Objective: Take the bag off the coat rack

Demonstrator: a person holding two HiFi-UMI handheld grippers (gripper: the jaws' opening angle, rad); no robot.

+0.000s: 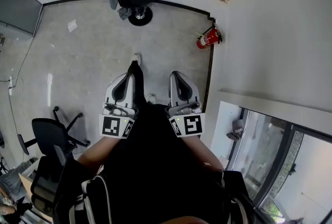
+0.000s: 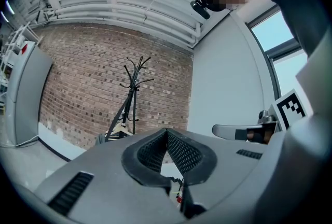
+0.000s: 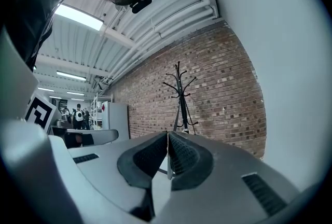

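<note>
Facing coat rack (image 1: 140, 16) across floor (image 1: 93, 57)

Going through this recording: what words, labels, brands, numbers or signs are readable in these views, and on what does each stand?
No text reads clearly in any view.
Fire extinguisher: its label is too small to read.
Paper on the floor: any print is too small to make out.
Marker cubes: black-and-white square patterns only, no letters or numbers.
</note>
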